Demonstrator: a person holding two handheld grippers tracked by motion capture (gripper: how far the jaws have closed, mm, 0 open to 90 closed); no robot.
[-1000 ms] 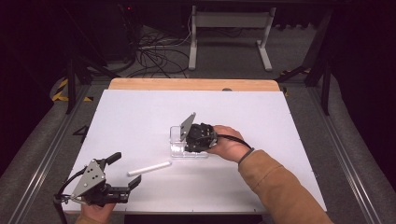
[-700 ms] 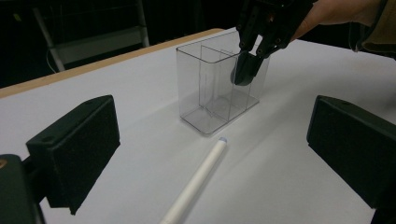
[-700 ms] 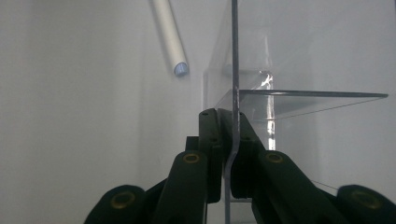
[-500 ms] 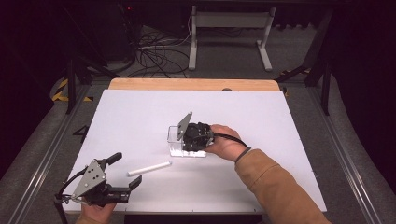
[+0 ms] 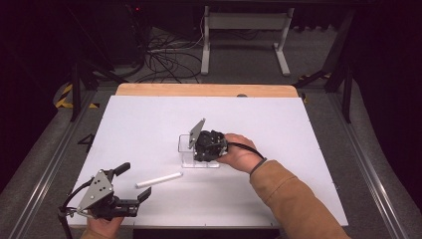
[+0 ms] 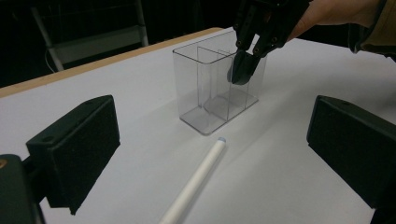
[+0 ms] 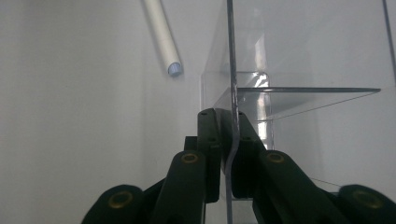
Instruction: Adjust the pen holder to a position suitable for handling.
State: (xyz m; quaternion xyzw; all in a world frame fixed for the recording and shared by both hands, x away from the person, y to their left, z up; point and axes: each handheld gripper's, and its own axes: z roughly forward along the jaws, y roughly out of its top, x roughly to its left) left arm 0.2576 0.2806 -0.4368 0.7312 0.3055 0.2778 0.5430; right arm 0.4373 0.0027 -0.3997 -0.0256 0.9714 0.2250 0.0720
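A clear plastic organiser box (image 5: 188,151) with an inner divider stands upright near the middle of the white table (image 5: 278,124). My right gripper (image 5: 206,152) comes down from above and is shut on the box's near wall (image 7: 231,70), one jaw inside and one outside; from the left gripper view the box (image 6: 205,88) shows with that gripper (image 6: 243,70) pinching its rim. A white tube (image 5: 159,179) lies flat in front of the box, its blue-tipped end (image 7: 174,69) close to the box's base. My left gripper (image 5: 130,183) rests open at the table's front left, pointing toward the tube (image 6: 196,179).
A wooden strip (image 5: 204,90) runs along the table's far edge. Beyond it stand a grey metal frame (image 5: 244,30) and loose cables (image 5: 164,55) on the floor. A person's tan sleeve (image 5: 293,199) reaches in from the lower right.
The right gripper and the box it holds have shifted slightly left and toward the far side. The left gripper and the tube have stayed put.
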